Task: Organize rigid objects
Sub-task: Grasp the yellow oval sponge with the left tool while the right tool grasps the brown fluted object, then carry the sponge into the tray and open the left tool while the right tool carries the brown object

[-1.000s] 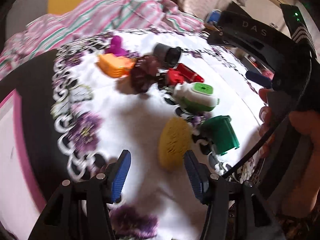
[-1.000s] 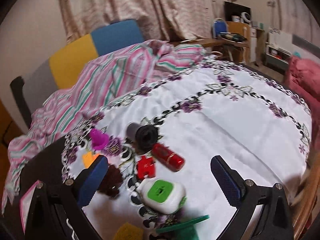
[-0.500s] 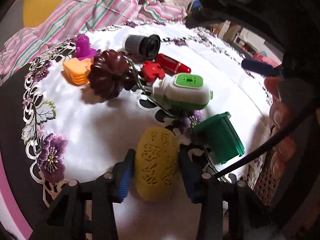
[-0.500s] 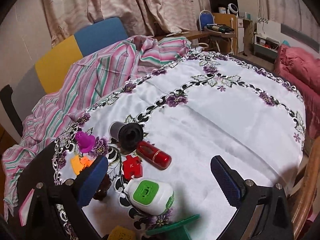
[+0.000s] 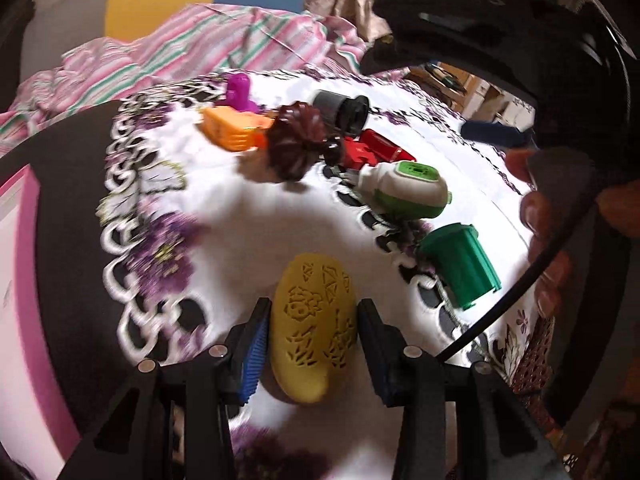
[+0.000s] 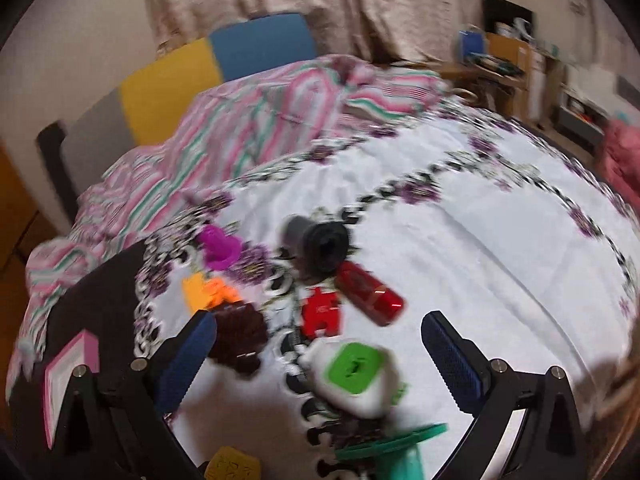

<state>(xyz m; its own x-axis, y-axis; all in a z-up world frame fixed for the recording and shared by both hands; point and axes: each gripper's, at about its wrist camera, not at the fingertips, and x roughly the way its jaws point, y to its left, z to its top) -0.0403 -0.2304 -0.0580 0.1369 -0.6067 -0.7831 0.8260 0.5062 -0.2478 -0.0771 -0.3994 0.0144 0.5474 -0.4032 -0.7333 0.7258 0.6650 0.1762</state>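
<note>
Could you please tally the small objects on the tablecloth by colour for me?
Red: 2, bottle and puzzle-shaped piece
Green: 2, bin and green-and-white case
Yellow: 1, carved oval
Orange: 1
Purple: 1
Dark brown: 1
Grey-black: 1
Total: 9

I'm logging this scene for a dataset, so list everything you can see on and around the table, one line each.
yellow patterned oval piece: 1, yellow, near table edge, between left gripper's pads
green bin-shaped toy: 1, green, on its side, right of the yellow piece
white and green gadget: 1, mid-table
red cylinder: 1, lying flat
red puzzle-like piece: 1, beside the cylinder
grey-black tube: 1, on its side
dark brown ridged piece: 1
orange block: 1
purple figure: 1, far edge
tablecloth: 1, white, purple flowers
striped cloth: 1, pink-green, behind table
left gripper: clamping the yellow piece
right gripper: open, empty
</note>
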